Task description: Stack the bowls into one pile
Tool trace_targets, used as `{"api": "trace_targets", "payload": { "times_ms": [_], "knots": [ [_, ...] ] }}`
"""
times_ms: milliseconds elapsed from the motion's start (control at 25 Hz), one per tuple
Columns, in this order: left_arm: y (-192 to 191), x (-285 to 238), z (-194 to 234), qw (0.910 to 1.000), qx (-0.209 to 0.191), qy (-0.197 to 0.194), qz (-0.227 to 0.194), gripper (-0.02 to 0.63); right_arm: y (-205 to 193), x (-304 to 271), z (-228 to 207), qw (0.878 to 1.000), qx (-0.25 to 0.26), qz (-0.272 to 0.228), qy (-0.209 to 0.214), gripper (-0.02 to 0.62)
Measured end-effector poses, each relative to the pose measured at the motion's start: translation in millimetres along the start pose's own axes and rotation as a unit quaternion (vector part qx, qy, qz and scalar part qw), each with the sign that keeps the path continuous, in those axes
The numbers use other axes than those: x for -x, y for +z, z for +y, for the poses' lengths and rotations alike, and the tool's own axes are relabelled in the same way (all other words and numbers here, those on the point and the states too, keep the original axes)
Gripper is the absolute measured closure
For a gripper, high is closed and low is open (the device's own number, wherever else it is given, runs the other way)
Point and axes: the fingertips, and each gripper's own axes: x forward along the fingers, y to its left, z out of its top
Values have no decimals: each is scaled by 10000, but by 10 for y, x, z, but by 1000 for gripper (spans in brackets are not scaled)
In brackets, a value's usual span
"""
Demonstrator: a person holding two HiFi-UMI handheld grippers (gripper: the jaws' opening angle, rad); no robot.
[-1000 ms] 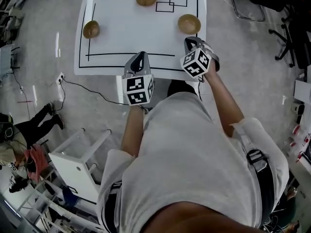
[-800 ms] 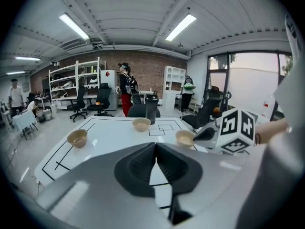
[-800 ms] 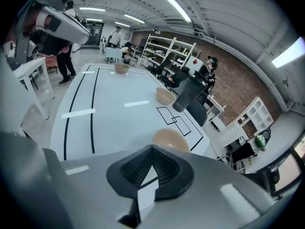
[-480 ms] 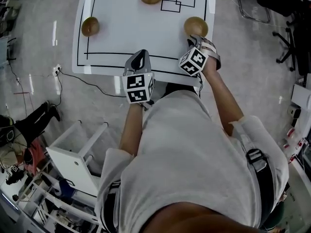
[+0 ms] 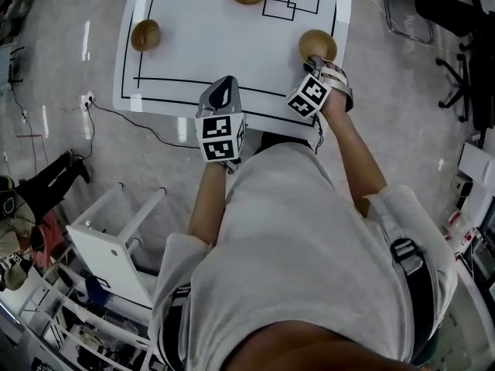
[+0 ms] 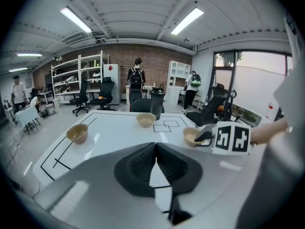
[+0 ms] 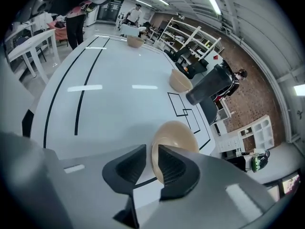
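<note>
Before you stood a white table with black lines (image 5: 209, 41), a dark cylindrical canister (image 6: 156, 106) at its far edge, a white stool (image 5: 108, 250) at your left.

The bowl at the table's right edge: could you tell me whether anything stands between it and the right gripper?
Nothing visible: the right gripper has just been opening, its jaws astride the rim of the bowl.

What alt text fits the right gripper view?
The right gripper, its jaws open and just widened, straddles the near rim of a tan bowl on a white table with black lines. A second bowl, a third bowl and a dark cylinder stand farther off.
</note>
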Motion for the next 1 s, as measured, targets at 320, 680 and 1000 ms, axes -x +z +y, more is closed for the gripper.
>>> {"api": "trace_targets", "payload": {
  "times_ms": [320, 680, 1000],
  "knots": [
    [54, -88, -11, 10000, 31, 25, -7, 603, 83, 69, -100, 9996, 119, -236, -34, 578],
    [127, -204, 24, 9999, 102, 129, 3, 603, 294, 110, -239, 9982, 360, -476, -1, 581],
    [165, -329, 223, 9998, 152, 63, -77, 603, 698, 221, -285, 9961, 394, -787, -35, 581]
  ]
}}
